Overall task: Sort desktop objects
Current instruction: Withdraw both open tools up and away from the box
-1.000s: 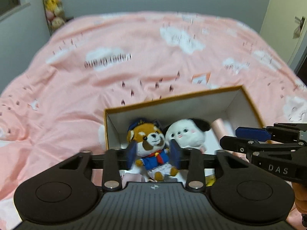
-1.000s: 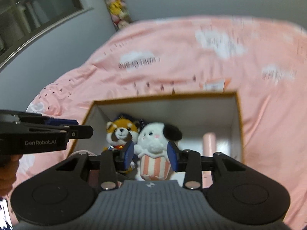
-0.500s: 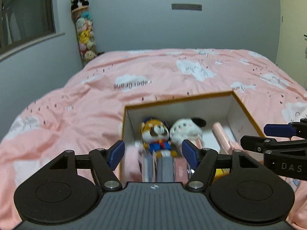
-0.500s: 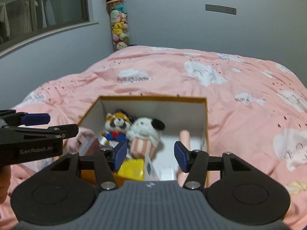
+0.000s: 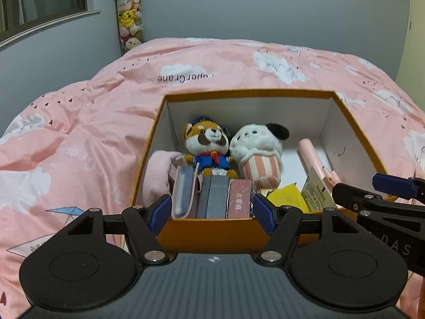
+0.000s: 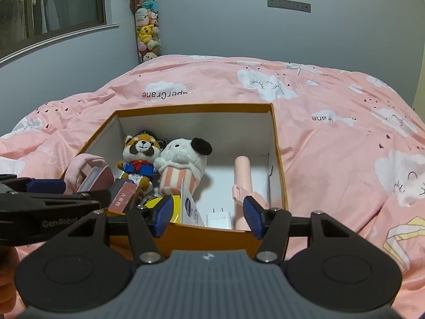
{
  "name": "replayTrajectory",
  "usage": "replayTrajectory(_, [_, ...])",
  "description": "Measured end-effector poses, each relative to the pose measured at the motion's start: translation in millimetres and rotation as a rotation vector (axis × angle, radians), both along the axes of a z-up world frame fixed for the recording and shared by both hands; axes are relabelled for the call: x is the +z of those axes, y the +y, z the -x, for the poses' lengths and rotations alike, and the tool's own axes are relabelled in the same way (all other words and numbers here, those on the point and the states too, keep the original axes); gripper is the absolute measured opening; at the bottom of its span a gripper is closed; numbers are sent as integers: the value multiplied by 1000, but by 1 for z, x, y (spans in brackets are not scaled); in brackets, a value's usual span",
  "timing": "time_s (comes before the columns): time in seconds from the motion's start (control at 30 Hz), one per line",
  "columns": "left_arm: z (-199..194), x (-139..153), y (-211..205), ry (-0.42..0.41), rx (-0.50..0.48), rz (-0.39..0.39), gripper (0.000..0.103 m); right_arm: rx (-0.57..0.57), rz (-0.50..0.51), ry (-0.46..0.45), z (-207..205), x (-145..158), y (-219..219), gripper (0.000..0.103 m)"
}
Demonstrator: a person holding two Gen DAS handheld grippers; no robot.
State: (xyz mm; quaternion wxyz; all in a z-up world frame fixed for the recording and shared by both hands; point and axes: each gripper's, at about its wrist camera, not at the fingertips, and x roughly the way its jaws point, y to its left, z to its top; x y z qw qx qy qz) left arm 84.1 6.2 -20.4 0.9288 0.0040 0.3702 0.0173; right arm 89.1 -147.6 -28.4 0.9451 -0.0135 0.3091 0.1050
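Note:
An orange box (image 5: 209, 232) with white inner walls sits on a pink bed. Inside, a red panda plush (image 5: 205, 141) in a blue sailor suit leans beside a white dog plush (image 5: 259, 146) with a pink striped body. In front of them stand several small flat boxes (image 5: 215, 196). My left gripper (image 5: 211, 212) is open at the box's near wall, holding nothing. My right gripper (image 6: 208, 216) hovers at the same wall, further right; its jaws are opening with nothing gripped. Both plushes (image 6: 142, 147) (image 6: 183, 159) lie free.
A pink stick-shaped device (image 6: 242, 175), a white charger (image 6: 219, 219), a yellow item (image 5: 285, 196) and a paper tag share the box. A pink cloth (image 5: 159, 164) hangs over its left wall. The pink quilt (image 5: 93, 122) surrounds it. A tube of plush toys (image 6: 146, 32) stands by the wall.
The left gripper let go of the red panda plush and the right one let go of the white dog plush. Both opened and drew back to the box's near wall.

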Motion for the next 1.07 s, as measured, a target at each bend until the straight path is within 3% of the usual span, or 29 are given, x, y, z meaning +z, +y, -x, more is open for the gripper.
replayTrajectory(1.07, [-7, -9, -2, 14, -1, 17, 85, 5, -1, 26, -7, -14, 2, 61])
